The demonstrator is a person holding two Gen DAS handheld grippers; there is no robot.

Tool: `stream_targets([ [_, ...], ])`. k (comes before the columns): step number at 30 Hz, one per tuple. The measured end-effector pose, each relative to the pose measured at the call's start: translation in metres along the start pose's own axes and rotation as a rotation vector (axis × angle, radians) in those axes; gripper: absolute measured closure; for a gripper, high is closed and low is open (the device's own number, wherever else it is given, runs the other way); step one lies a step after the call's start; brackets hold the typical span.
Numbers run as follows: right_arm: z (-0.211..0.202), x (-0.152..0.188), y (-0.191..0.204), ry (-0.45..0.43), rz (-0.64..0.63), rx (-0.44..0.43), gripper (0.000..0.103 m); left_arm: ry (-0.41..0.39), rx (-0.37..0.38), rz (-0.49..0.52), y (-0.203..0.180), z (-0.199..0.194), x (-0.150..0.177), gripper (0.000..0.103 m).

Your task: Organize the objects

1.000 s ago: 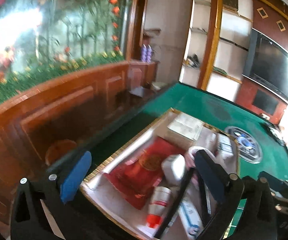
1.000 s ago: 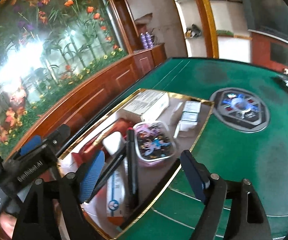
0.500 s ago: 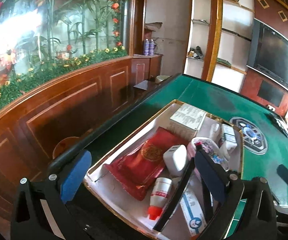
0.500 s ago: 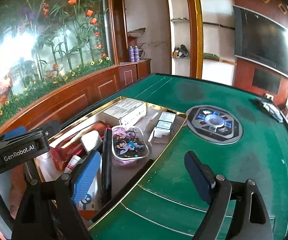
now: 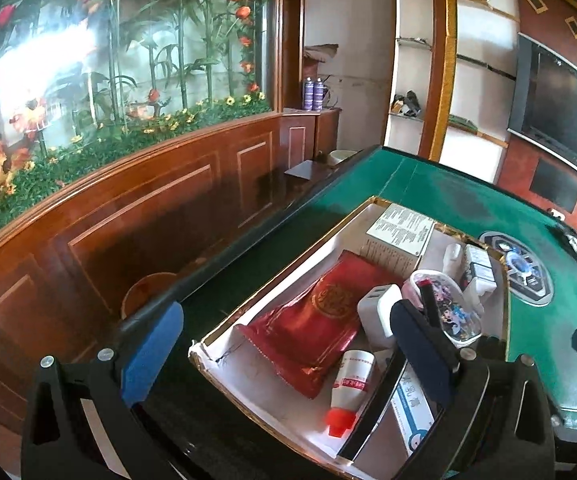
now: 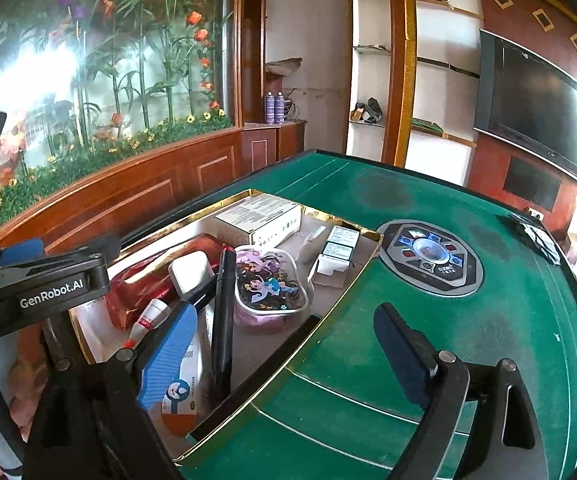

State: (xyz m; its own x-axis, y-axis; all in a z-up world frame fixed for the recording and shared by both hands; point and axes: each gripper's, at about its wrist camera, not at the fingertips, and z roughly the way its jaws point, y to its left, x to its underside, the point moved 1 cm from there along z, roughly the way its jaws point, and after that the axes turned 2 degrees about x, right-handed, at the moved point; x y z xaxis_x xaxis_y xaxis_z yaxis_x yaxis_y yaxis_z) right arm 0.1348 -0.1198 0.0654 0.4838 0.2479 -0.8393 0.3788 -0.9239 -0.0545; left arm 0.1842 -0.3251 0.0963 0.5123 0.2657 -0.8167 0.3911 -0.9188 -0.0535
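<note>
A gold-rimmed white tray (image 5: 224, 330) (image 6: 342, 298) lies on the green table. It holds a red packet (image 5: 316, 328) (image 6: 140, 284), a white charger (image 5: 378, 314) (image 6: 190, 270), a small tube with a red cap (image 5: 350, 388) (image 6: 146, 320), a black pen (image 6: 222, 316), a cartoon-printed box (image 6: 270, 286) (image 5: 448, 312), a white carton (image 5: 398, 240) (image 6: 260, 220) and a toothpaste box (image 6: 178, 392). My left gripper (image 5: 284, 364) is open and empty above the tray's near end. My right gripper (image 6: 286, 360) is open and empty above the tray's right rim.
The green felt table (image 6: 468, 340) has a round control panel (image 6: 428, 256) at its centre. A wood-panelled wall (image 5: 128, 220) with a flower mural runs along the left. A television (image 6: 536, 104) hangs at the back right. A dark item (image 6: 534, 236) lies at the table's far right.
Both grippers have pulled back and risen from the tray, so more of the tray and table shows. Both stay open. The tray's contents have not moved.
</note>
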Motion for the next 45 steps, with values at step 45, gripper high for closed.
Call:
stream_targets([
  [45,0.033,-0.01,0.052,0.078,-0.23,0.084,0.007,0.025,-0.118,-0.03,0.027,0.017,0.008,0.0],
])
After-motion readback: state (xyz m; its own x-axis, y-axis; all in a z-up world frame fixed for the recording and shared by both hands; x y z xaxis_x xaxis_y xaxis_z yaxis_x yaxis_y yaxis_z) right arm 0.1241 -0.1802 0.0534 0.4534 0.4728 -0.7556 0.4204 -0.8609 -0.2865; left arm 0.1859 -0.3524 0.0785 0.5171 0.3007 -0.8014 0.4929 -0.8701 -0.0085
